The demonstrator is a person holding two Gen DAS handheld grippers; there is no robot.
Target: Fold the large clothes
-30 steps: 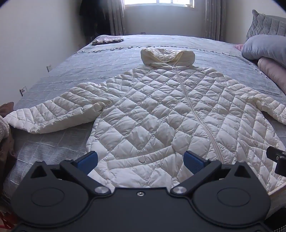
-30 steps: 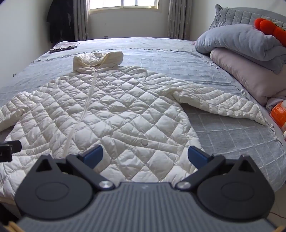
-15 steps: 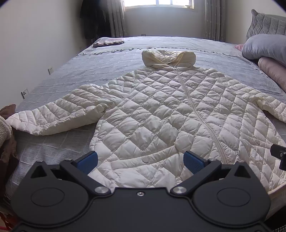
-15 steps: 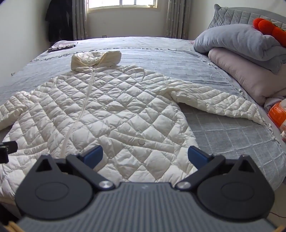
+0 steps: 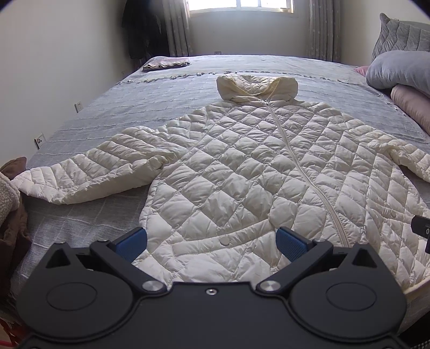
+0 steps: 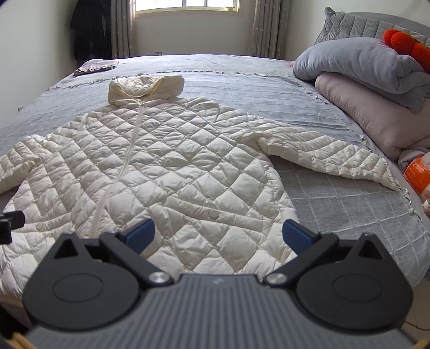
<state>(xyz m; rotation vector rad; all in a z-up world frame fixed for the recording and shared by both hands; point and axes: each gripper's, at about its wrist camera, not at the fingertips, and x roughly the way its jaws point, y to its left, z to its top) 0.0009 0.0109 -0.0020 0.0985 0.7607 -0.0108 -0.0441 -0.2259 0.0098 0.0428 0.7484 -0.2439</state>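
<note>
Left tool (image 5: 211, 241) and right tool (image 6: 217, 233) hang released above the hem of the white quilted jacket (image 5: 255, 171), empty; the jacket lies spread on the grey bed (image 5: 150, 94); stacked pillows (image 6: 376, 88) right of it; folded cloth (image 6: 95, 67) beyond its hood.

Daylight enters from the window (image 5: 240, 2) at the far wall, blown out to near white in both views. It falls softly across the bed (image 5: 113, 107), raising faint sheen on the white quilted coat (image 5: 242, 171) and shallow shadows under its sleeves. Fisheye curvature bends walls and bed edges; corners darken into vignette. Focus is sharp throughout.
</note>
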